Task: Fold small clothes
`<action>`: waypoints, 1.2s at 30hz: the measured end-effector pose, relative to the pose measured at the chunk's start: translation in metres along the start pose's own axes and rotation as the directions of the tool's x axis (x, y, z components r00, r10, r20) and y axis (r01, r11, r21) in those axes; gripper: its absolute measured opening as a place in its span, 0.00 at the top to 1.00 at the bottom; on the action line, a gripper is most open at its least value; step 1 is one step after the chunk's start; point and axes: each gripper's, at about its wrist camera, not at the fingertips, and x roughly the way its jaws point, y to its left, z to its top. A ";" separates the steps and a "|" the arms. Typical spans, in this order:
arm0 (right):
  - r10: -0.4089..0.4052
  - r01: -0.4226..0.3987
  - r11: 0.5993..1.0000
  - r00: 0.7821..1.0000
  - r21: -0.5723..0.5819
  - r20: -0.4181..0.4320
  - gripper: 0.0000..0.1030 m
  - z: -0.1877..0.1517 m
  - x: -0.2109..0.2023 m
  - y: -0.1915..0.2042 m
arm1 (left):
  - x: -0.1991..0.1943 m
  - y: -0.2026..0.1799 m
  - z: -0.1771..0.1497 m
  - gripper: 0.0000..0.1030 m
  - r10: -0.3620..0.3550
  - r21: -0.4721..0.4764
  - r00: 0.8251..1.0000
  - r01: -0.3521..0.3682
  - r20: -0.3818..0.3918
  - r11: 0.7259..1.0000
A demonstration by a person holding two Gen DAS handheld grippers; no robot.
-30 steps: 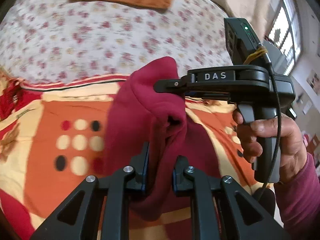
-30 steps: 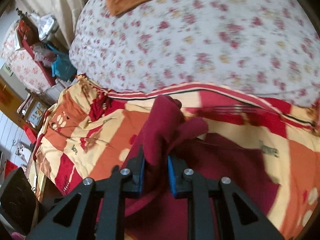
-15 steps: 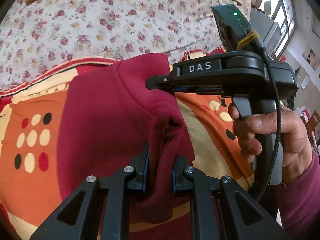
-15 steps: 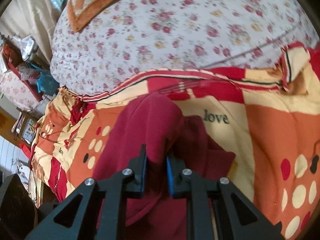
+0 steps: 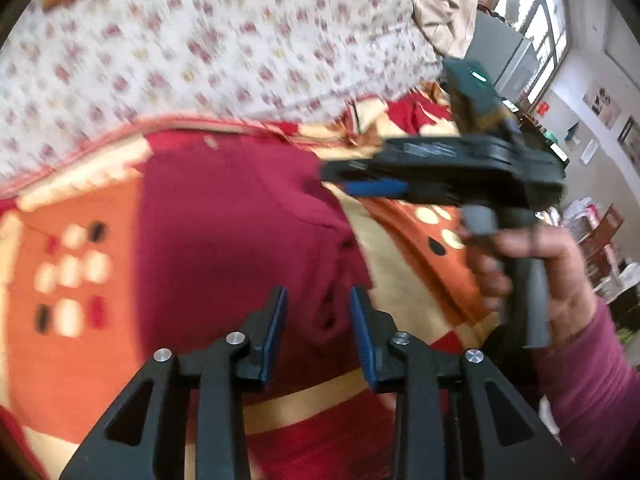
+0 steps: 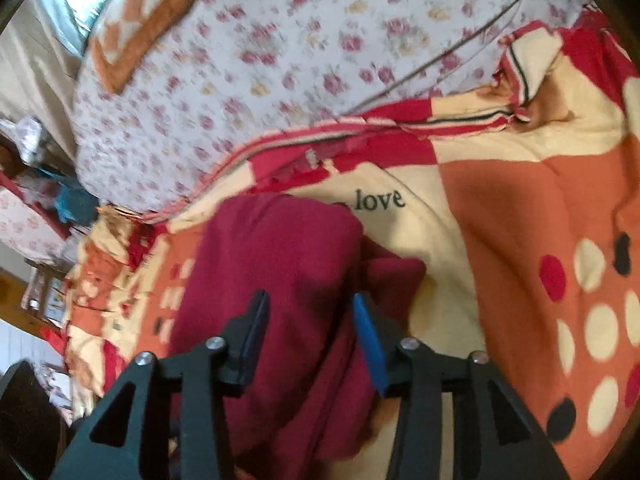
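Now your right gripper point(image 6: 308, 328) has just been opening, its jaws spread with the maroon garment point(image 6: 276, 280) lying loose between them on the patterned blanket point(image 6: 520, 220). Your left gripper point(image 5: 316, 330) has its jaws spread too, the same cloth between them, unpinched.

Maroon garment point(image 5: 224, 240) lies folded, rumpled at one edge, on blanket point(image 5: 76, 352).

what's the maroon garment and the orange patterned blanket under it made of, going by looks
Maroon garment: looks like soft fleece or thick knit, matte, falling in rounded, bulky folds.
Orange patterned blanket: seems a plush printed blanket, matte with a slight nap; dots and the word "love" look printed. Blur leaves the weave unclear.
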 end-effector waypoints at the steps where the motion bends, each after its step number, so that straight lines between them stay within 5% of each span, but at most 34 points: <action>1: 0.027 -0.027 1.000 1.000 -0.007 -0.003 0.44 -0.007 -0.005 0.006 | -0.006 0.005 0.000 0.88 0.036 0.008 0.999 -0.036 0.013 0.999; 5: 0.052 -0.054 0.998 0.997 -0.042 -0.049 0.35 -0.036 -0.002 0.030 | -0.009 0.032 -0.004 0.88 0.163 -0.016 0.987 -0.163 0.011 0.987; 9: 0.003 -0.007 0.999 0.994 -0.034 -0.114 0.35 -0.056 0.020 0.039 | -0.005 0.045 -0.009 0.88 0.147 -0.092 0.989 -0.147 -0.009 0.985; 11: -0.024 0.018 0.998 0.994 -0.063 -0.103 0.46 -0.063 0.023 0.040 | -0.004 0.045 -0.011 0.88 0.161 -0.093 0.987 -0.161 -0.009 0.983; 12: -0.065 0.053 0.991 0.994 -0.125 -0.089 0.72 -0.067 0.021 0.045 | -0.006 0.043 -0.014 0.88 0.163 -0.091 0.987 -0.164 -0.010 0.982; 13: -0.081 0.066 0.984 0.993 -0.168 -0.085 0.87 -0.071 0.017 0.047 | -0.006 0.042 -0.015 0.88 0.165 -0.088 0.986 -0.165 -0.012 0.982; 16: -0.086 0.072 0.975 0.994 -0.210 -0.061 0.94 -0.077 0.002 0.046 | -0.005 0.041 -0.017 0.88 0.179 -0.071 0.984 -0.180 -0.020 0.981; 20: -0.154 0.131 0.969 0.983 -0.210 -0.097 0.94 -0.091 0.013 0.027 | 0.010 0.043 -0.018 0.88 0.217 -0.066 0.976 -0.219 -0.033 0.973; 26: -0.148 0.125 0.967 0.985 -0.223 -0.087 0.93 -0.092 -0.005 0.031 | 0.019 0.047 -0.021 0.88 0.242 -0.060 0.969 -0.244 -0.047 0.968; 31: -0.105 0.098 0.979 0.994 -0.181 -0.031 0.71 -0.078 -0.033 0.043 | 0.022 0.051 -0.021 0.88 0.240 -0.080 0.970 -0.244 -0.046 0.967; 36: -0.140 0.144 0.967 0.990 -0.208 0.034 0.66 -0.059 -0.025 0.064 | 0.024 0.051 -0.020 0.88 0.244 -0.077 0.969 -0.247 -0.047 0.966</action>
